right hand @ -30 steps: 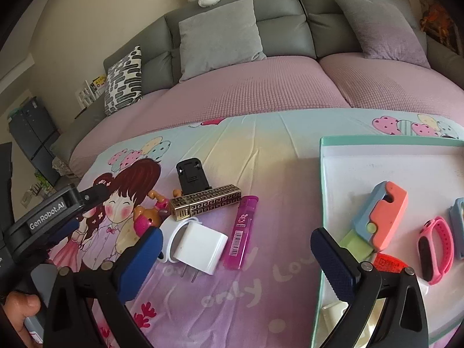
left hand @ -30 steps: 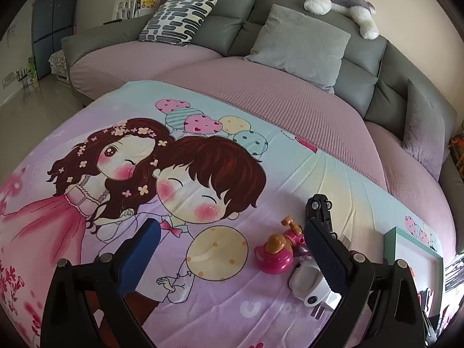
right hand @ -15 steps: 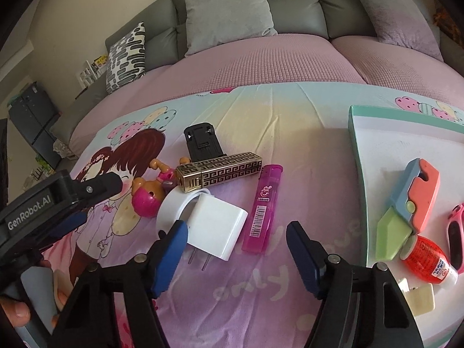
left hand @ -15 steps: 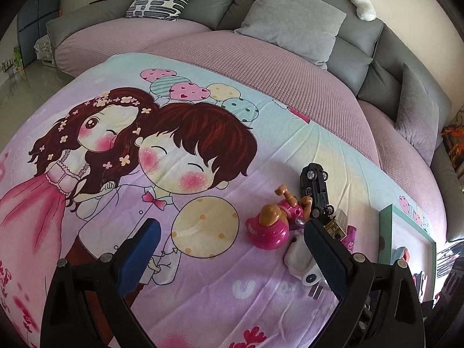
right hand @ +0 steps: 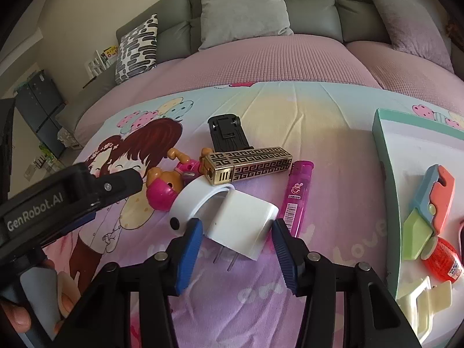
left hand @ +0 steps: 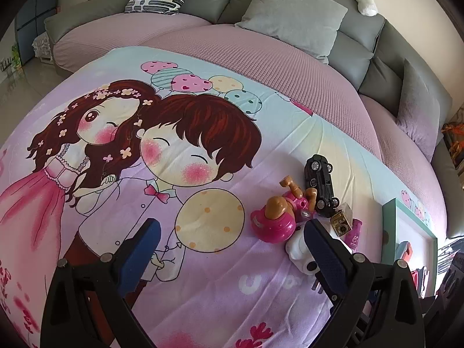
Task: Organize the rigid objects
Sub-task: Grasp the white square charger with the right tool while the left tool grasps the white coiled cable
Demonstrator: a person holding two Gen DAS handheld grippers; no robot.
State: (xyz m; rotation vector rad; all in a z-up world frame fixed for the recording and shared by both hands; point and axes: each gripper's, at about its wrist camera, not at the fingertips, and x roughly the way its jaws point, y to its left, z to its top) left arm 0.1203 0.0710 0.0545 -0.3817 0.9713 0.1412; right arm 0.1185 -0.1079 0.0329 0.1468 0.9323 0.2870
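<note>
A white charger plug lies on the cartoon-print cloth, leaning on a white ring. My right gripper straddles the plug and its jaws are closing; a thin gap still shows at each pad. Behind the plug lie a gold patterned case, a pink lighter, an upturned black toy car and a pink doll toy. My left gripper hangs open over the bare cloth, left of the doll toy and the car, with nothing between its fingers.
A white tray with a green rim sits at the right and holds a pastel folding cutter, a red bottle and other small items. A sofa with cushions runs along the back. A hand holds the left tool.
The right gripper has come forward and down onto the charger plug while its jaws narrowed from wide apart to just outside the plug. The left gripper has tilted slightly and stayed open.
</note>
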